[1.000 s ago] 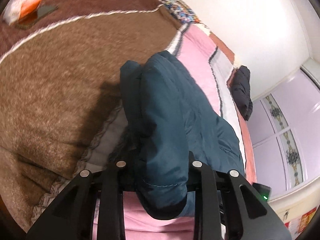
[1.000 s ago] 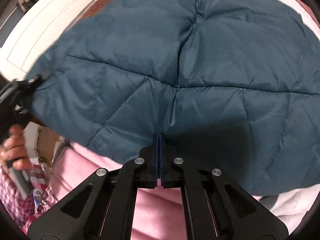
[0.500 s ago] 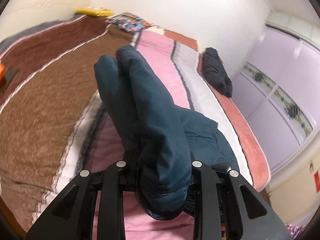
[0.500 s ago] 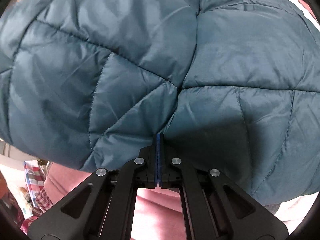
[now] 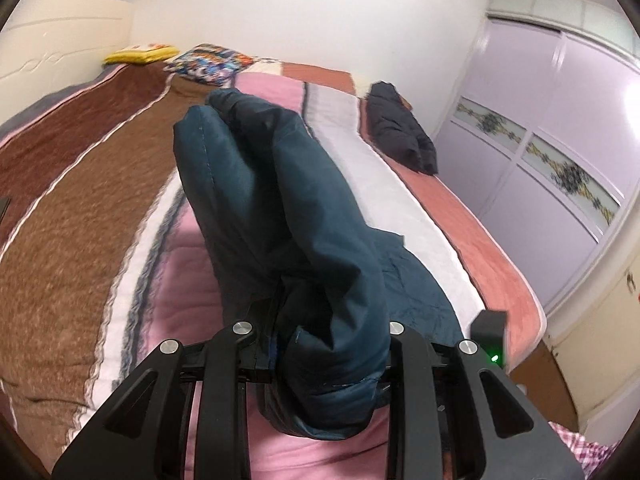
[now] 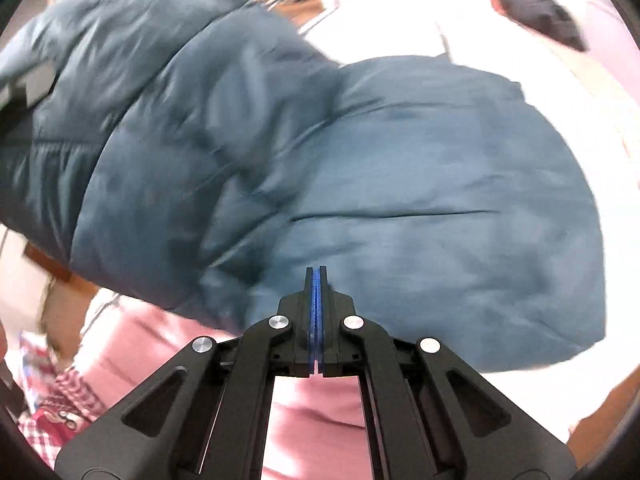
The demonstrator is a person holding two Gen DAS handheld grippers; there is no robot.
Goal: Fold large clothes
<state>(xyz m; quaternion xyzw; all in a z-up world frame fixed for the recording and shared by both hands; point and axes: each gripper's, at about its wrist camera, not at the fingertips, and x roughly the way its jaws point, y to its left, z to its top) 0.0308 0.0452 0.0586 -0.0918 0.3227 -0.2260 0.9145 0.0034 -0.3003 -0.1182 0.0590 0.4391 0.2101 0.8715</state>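
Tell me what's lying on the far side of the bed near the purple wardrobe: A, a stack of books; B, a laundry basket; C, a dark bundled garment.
C: in the left wrist view a dark bundled garment lies on the bed toward the wardrobe.

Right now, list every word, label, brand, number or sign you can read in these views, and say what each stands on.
None can be read.
Patterned pillow at the head of the bed: busy colourful print, too blurred to tell any letters.
Yellow cloth beside it: an orange print, too small to read.
Cream wall at the right edge of the left wrist view: small dark marks, unreadable.
Teal down jacket: no label visible.
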